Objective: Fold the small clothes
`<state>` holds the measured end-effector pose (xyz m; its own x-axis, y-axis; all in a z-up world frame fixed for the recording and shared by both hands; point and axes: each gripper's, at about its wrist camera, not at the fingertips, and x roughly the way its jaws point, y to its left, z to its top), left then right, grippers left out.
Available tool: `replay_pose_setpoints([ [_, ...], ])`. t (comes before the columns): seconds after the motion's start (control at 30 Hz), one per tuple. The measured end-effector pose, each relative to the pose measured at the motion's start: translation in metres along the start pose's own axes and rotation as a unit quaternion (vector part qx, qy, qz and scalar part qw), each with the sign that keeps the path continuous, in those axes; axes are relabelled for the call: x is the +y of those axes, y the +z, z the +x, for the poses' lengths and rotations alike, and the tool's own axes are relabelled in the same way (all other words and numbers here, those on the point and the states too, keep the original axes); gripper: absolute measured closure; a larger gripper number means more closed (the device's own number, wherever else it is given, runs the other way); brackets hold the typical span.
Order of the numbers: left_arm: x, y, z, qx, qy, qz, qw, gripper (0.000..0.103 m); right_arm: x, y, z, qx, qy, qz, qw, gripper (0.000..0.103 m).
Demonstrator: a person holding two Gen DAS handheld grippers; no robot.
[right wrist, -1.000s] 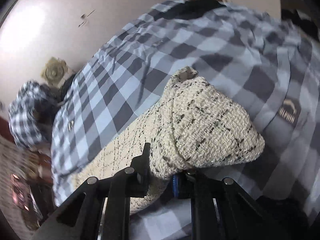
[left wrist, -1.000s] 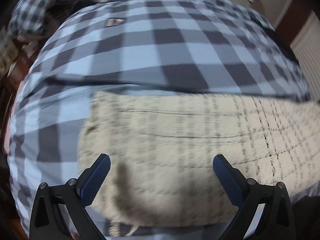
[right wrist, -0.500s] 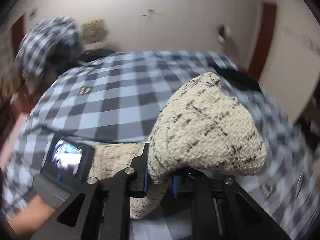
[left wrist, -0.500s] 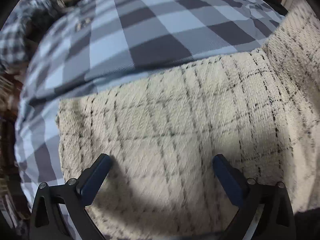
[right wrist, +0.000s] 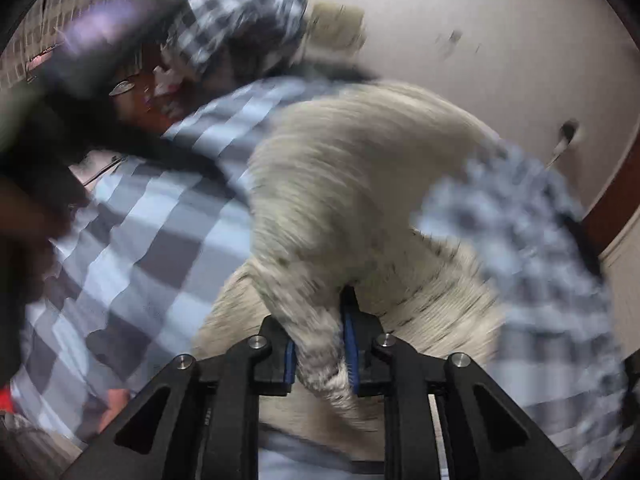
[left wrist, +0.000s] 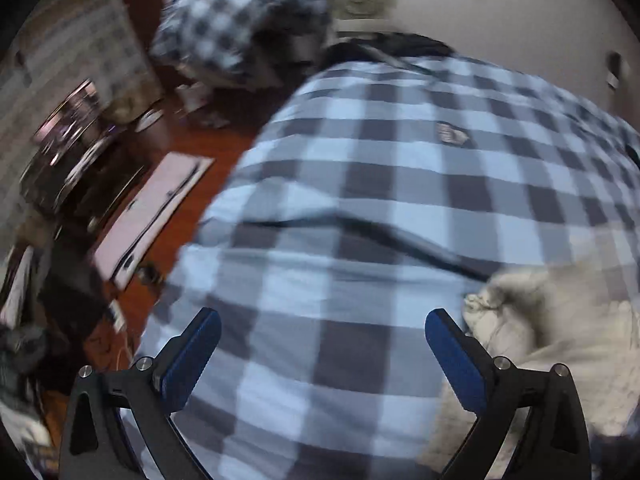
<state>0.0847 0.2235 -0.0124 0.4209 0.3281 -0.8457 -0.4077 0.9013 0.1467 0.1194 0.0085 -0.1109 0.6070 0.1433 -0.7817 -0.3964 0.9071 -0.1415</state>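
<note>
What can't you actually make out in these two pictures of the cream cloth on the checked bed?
- Right wrist view: the cream cloth is smeared by motion; its folds and pattern cannot be read.
- Right wrist view: whether the right gripper, whose jaws have just been opening, still pinches the cloth between them.
- Left wrist view: the cloth is cut off by the right edge and the open left gripper.
- Left wrist view: the small label on the checked bedcover is too blurred to read.

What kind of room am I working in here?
Most likely a bedroom at home. The work surface is a bed under a blue and grey checked cover, with a matching checked pillow or bundle at its head by the wall, and a cluttered wooden surface alongside.
</note>
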Motion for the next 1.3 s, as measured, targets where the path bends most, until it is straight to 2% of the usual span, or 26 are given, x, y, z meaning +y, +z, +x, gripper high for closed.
replay_pose_setpoints([
  [0.03,0.008,-0.004,0.004,0.01,-0.01,-0.02,0.9997,0.0,0.001,-0.006,0.017,0.019,0.019,0.005,1.0,0.079],
  [0.07,0.01,-0.006,0.007,0.02,-0.024,-0.031,0.999,0.0,0.001,-0.015,0.04,0.043,0.047,0.009,0.998,0.072],
  [0.13,0.006,-0.008,0.011,0.036,-0.062,-0.042,0.9966,0.0,-0.001,-0.028,0.058,0.057,0.08,0.0,0.995,0.068],
  [0.17,0.001,-0.007,0.012,0.039,-0.078,-0.038,0.9954,0.0,-0.002,-0.03,0.056,0.052,0.087,-0.008,0.995,0.068],
  [0.23,-0.015,-0.006,0.008,0.031,-0.077,-0.021,0.9963,0.0,-0.016,-0.025,0.034,0.044,0.115,-0.001,0.992,0.063],
  [0.33,-0.042,-0.002,-0.001,0.008,-0.068,0.015,0.9975,0.0,-0.058,-0.022,-0.022,0.017,0.232,0.075,0.97,0.028],
  [0.37,-0.056,-0.004,-0.006,0.001,-0.082,0.038,0.9959,0.0,-0.071,-0.026,-0.041,-0.006,0.245,0.095,0.965,0.01],
  [0.4,-0.06,-0.004,-0.01,-0.001,-0.092,0.051,0.9944,0.0,-0.085,-0.031,-0.057,-0.03,0.24,0.11,0.964,0.001],
  [0.47,-0.081,-0.012,-0.018,0.001,-0.121,0.096,0.988,0.0,-0.108,-0.043,-0.081,-0.081,0.185,0.129,0.971,0.001],
  [0.53,-0.104,-0.025,-0.019,0.01,-0.134,0.152,0.9793,0.0,-0.127,-0.054,-0.086,-0.091,0.088,0.133,0.983,0.001],
  [0.6,-0.123,-0.036,-0.011,0.023,-0.114,0.197,0.9736,0.0,-0.132,-0.055,-0.07,-0.056,-0.006,0.119,0.991,0.001],
  [0.67,-0.143,-0.053,0.007,0.039,-0.057,0.251,0.9655,0.0,-0.128,-0.05,-0.05,-0.015,-0.048,0.102,0.994,0.001],
  [0.77,-0.153,-0.076,0.031,0.065,-0.001,0.293,0.9539,0.0,-0.107,-0.044,-0.013,0.041,-0.026,0.068,0.997,0.001],
  [0.8,-0.151,-0.082,0.036,0.072,0.013,0.298,0.9518,0.0,-0.098,-0.045,-0.004,0.058,-0.031,0.051,0.996,0.001],
  [0.83,-0.149,-0.087,0.04,0.079,0.024,0.302,0.9498,0.0,-0.093,-0.047,0.003,0.069,-0.034,0.038,0.996,0.001],
  [0.9,-0.143,-0.09,0.044,0.09,0.024,0.293,0.9514,0.0,-0.088,-0.059,0.009,0.08,-0.028,0.025,0.996,0.001],
  [1.07,-0.126,-0.077,0.036,0.116,-0.033,0.238,0.9638,0.0,-0.109,-0.072,-0.004,0.081,0.014,0.062,0.995,0.001],
  [1.17,-0.11,-0.06,0.014,0.09,-0.081,0.188,0.9746,0.0,-0.133,-0.073,-0.017,0.076,0.054,0.104,0.99,0.001],
  [1.23,-0.102,-0.05,0.004,0.073,-0.113,0.156,0.9785,0.0,-0.151,-0.075,-0.033,0.041,0.072,0.13,0.988,0.001],
  [1.3,-0.094,-0.042,0.0,0.067,-0.149,0.122,0.979,0.0,-0.165,-0.074,-0.041,0.019,0.085,0.155,0.984,0.001],
])
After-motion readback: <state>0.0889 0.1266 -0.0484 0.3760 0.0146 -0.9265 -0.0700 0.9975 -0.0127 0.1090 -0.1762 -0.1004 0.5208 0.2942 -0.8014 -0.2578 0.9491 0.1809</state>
